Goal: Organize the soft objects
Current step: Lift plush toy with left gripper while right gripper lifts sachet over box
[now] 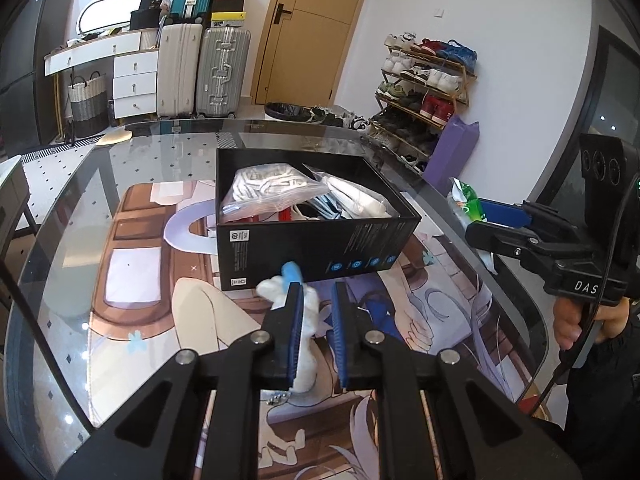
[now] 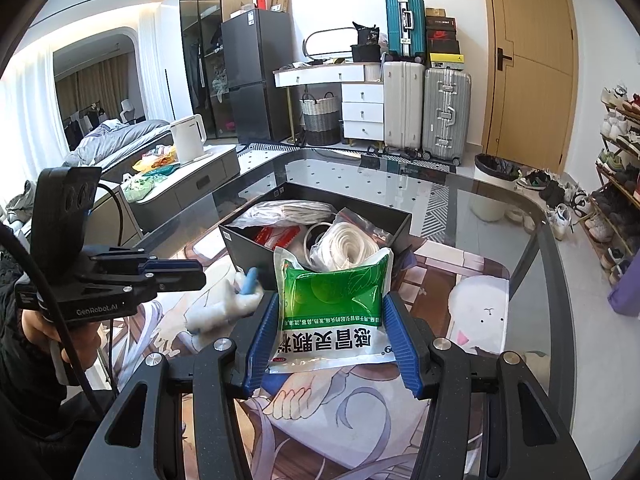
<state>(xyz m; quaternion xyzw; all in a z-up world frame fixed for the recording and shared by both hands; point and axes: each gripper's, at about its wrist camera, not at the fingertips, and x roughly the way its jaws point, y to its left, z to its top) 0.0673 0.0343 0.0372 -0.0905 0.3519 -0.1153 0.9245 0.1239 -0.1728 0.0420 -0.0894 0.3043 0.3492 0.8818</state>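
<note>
A black open box [image 1: 316,240] stands on the glass table, filled with zip bags of white soft things and a coil of white cord [image 2: 348,246]. My right gripper [image 2: 332,297] is shut on a green and white medicine pouch [image 2: 334,320], held above the mat just in front of the box [image 2: 244,248]. In the left wrist view the same gripper [image 1: 478,218] and pouch [image 1: 466,198] hang to the right of the box. A white plush toy with a blue ear [image 1: 310,332] lies on the mat. My left gripper [image 1: 318,286] is shut just above it, the toy passing under the left finger, not pinched.
A printed cartoon mat [image 1: 132,272] covers the glass table [image 2: 480,200]. Suitcases [image 1: 204,72], white drawers, a shoe rack [image 1: 424,92], a purple bag [image 1: 452,152] and a wooden door stand behind. A hand [image 1: 572,320] holds the right gripper's handle.
</note>
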